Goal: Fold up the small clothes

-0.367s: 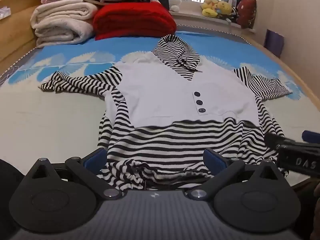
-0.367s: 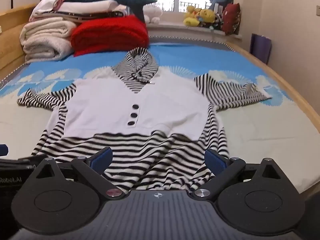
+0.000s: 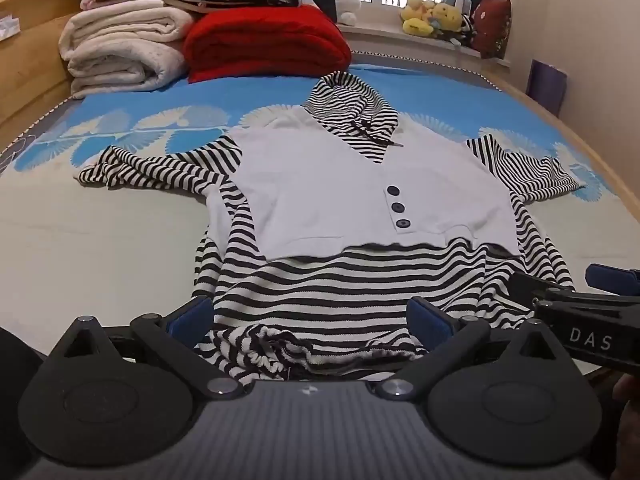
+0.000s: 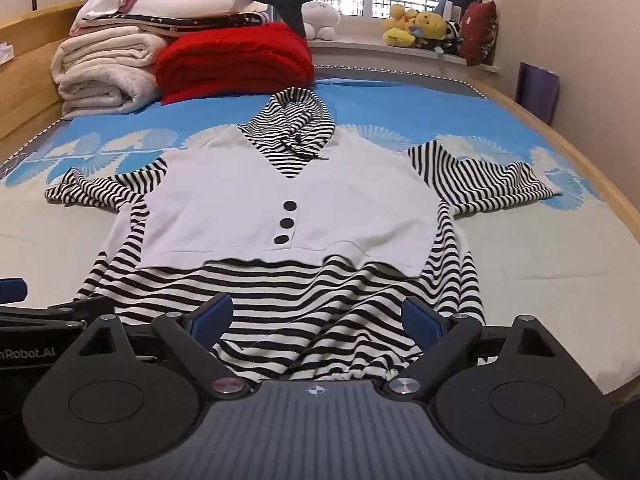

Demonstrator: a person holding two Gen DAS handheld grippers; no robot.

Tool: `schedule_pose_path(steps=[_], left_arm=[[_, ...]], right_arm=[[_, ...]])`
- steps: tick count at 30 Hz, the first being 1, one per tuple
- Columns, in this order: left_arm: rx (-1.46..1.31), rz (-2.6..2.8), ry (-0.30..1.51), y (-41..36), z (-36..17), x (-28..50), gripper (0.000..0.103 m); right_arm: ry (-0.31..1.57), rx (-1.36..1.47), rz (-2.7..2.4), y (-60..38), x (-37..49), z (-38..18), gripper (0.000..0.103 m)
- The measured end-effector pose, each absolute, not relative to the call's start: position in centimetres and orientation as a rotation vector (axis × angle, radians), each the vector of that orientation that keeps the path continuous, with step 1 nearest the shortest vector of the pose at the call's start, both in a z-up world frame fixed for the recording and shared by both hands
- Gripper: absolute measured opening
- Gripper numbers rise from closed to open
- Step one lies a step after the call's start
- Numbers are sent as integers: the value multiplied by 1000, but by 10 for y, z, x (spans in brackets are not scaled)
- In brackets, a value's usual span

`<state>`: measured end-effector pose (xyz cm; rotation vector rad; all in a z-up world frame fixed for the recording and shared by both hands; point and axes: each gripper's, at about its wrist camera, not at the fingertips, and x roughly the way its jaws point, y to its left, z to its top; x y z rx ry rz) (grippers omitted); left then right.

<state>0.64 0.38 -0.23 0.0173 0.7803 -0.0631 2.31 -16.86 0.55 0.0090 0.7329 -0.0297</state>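
White letters "DAS" stand on the right gripper (image 3: 600, 300); "nRobot.AI", cut off at the frame edge, on the left gripper (image 4: 24, 328).

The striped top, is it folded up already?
No, the striped top lies spread flat on the bed with both sleeves out to the sides.

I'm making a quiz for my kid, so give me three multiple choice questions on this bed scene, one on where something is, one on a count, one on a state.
1. Where is the red blanket?
A. beside the rolled cream blankets
B. on the windowsill
C. on the garment

2. How many dark buttons on the striped hooded top?
A. two
B. three
C. five

3. How do the left gripper and right gripper stand?
A. both open
B. both shut
C. one clamps a sleeve

Answers: 1 A, they touch at the bed's far end. 2 B, three in a column. 3 A, fingers spread over the hem.
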Motion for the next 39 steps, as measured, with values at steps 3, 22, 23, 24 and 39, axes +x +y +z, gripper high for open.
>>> schedule_pose_path(steps=[3, 22, 23, 24, 39], left_arm=[[17, -67, 782, 4, -2, 8, 102], [12, -67, 802, 0, -12, 13, 102], [12, -68, 802, 0, -12, 13, 102], [12, -68, 802, -1, -12, 14, 102], [12, -71, 807, -2, -13, 15, 102]], right_arm=[[726, 5, -25, -171, 15, 10, 92], [717, -28, 4, -175, -6, 20, 81], [719, -26, 4, -175, -5, 20, 81], [722, -23, 5, -176, -5, 20, 81], [719, -30, 6, -175, -6, 19, 80]])
